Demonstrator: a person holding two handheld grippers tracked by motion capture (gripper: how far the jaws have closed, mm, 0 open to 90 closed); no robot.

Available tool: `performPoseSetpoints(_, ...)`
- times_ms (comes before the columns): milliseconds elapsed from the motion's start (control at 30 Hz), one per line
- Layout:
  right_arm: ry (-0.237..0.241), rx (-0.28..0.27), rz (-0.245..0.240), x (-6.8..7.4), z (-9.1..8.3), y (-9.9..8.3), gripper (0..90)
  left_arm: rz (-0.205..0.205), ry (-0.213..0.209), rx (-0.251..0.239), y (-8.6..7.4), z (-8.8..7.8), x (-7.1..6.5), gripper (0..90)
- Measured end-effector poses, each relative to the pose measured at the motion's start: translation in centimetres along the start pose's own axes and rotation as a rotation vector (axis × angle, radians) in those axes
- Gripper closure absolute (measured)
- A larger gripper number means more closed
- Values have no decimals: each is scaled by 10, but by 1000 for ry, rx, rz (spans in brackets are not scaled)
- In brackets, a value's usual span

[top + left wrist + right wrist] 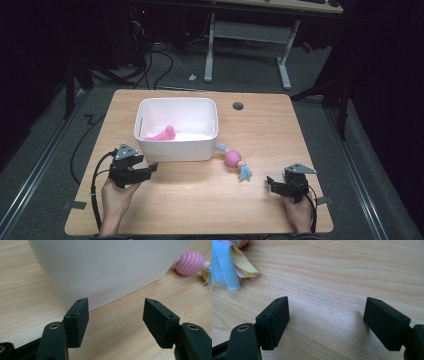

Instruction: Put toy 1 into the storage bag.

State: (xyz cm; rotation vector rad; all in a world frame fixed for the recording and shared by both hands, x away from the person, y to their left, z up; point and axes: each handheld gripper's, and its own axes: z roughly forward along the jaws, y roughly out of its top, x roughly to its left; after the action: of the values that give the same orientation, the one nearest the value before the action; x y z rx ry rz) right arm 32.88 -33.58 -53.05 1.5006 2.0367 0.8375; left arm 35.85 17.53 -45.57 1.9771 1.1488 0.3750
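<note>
A white plastic bin (pixel 176 131) stands on the wooden table (pixel 200 200), a little left of centre and toward the far edge, and a pink toy (pixel 163 134) lies inside it against the left part of its floor. The left gripper (pixel 150 169) is held low over the table just beside the bin's near left corner, its jaws pointing to the right along the bin's front wall; in the left gripper view (pixel 116 315) the jaws stand apart with nothing between them, and the bin's pale wall (pixel 107 270) rises right in front of them, blocking the way ahead. To the right of the bin, close to its near right corner, lies a second toy: a knobbly pink ball (pixel 232 158) with a blue fabric strip at its far end and a tuft of blue and yellow strips (pixel 244 172) at its near end. In the left gripper view this ball (pixel 190 263) shows beyond the bin's corner at the upper right. The right gripper (pixel 270 183) rests near the table's front right corner, well apart from the bin, its jaws turned left toward the tuft; in the right gripper view (pixel 325 317) the jaws are wide apart and empty over bare wood, with the blue and yellow strips (pixel 229 265) lying at the upper left, clear of the jaws. A round cable hole (pixel 238 106) sits in the tabletop beyond the bin's right side.
</note>
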Motion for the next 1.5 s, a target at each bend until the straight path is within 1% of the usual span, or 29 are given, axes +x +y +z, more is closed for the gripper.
performPoseSetpoints(167,1,-1,0,0,0,0,208,0,-16,15,-4,9,-4,378)
performPoseSetpoints(300,0,-1,1,0,0,0,208,7,-16,35,-6,18,-8,377)
performPoseSetpoints(400,1,-1,1,0,0,0,208,10,-15,39,-9,21,-10,377)
performPoseSetpoints(500,2,-1,-2,0,0,0,208,6,-22,57,-12,29,-11,377)
performPoseSetpoints(633,1,-1,-2,0,0,0,208,10,-19,74,-15,33,-13,376)
performPoseSetpoints(733,2,-1,-1,0,0,0,208,10,-22,75,-16,36,-14,376)
performPoseSetpoints(833,2,-1,-2,0,0,0,208,11,-18,91,-19,43,-15,375)
performPoseSetpoints(900,2,-1,-2,0,0,0,208,21,-4,107,-21,47,-16,375)
performPoseSetpoints(933,2,-1,-2,1,0,0,208,21,-4,107,-21,47,-16,373)
performPoseSetpoints(967,2,-1,-2,0,0,0,208,26,7,117,-23,50,-16,373)
performPoseSetpoints(1067,3,-1,-1,0,0,0,208,26,6,113,-25,53,-17,373)
performPoseSetpoints(1167,4,-1,-3,0,0,0,208,31,14,122,-29,59,-19,370)
performPoseSetpoints(1233,3,-1,-4,0,0,0,208,43,17,129,-31,64,-20,369)
performPoseSetpoints(1267,3,-1,-4,0,0,0,208,60,25,131,-31,66,-21,369)
performPoseSetpoints(1367,3,0,-3,0,0,0,207,65,27,138,-33,70,-23,364)
performPoseSetpoints(1500,3,-1,-2,0,0,0,208,73,32,124,-34,74,-26,359)
